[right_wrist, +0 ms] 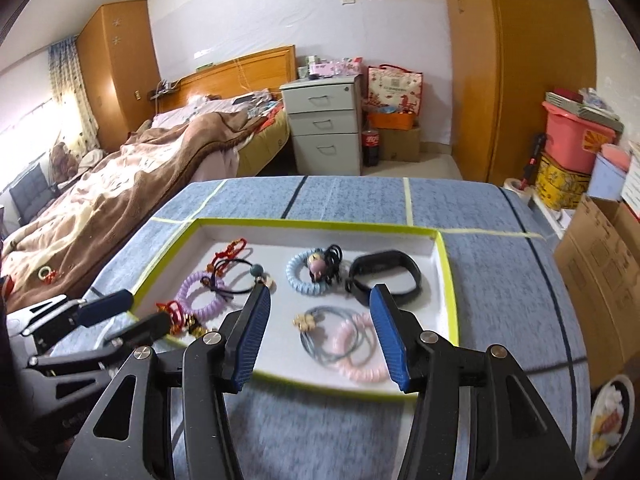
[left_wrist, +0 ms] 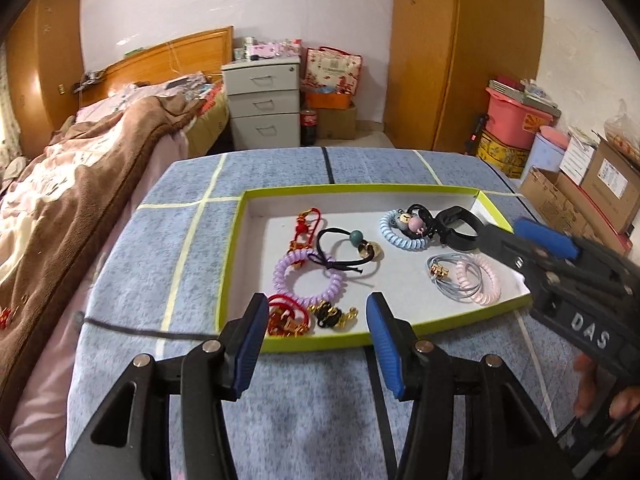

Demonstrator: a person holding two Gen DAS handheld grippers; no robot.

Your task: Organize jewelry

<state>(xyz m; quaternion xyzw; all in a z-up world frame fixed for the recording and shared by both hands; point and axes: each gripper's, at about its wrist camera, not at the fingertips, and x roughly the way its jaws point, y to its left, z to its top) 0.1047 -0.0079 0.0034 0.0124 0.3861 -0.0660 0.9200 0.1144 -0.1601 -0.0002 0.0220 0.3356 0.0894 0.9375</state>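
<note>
A shallow tray with a lime-green rim (left_wrist: 230, 264) (right_wrist: 450, 276) lies on the blue cloth and holds jewelry and hair ties. In it are a purple coil tie (left_wrist: 309, 276) (right_wrist: 200, 294), a light blue coil tie (left_wrist: 400, 234) (right_wrist: 300, 276), a pink coil tie (left_wrist: 482, 282) (right_wrist: 354, 350), a black wristband (left_wrist: 456, 228) (right_wrist: 384, 276), and red and gold charms (left_wrist: 286, 318). My left gripper (left_wrist: 318, 320) is open and empty at the tray's near edge. My right gripper (right_wrist: 318, 320) is open and empty over the tray's near right part; it also shows in the left wrist view (left_wrist: 516, 234).
The blue checked cloth (left_wrist: 120, 280) covers the work surface. A bed with a brown blanket (left_wrist: 80, 184) runs along the left. A grey drawer unit (left_wrist: 262, 102) and a cola bottle (left_wrist: 308, 124) stand behind. Boxes and a pink bin (left_wrist: 516, 118) are stacked at right.
</note>
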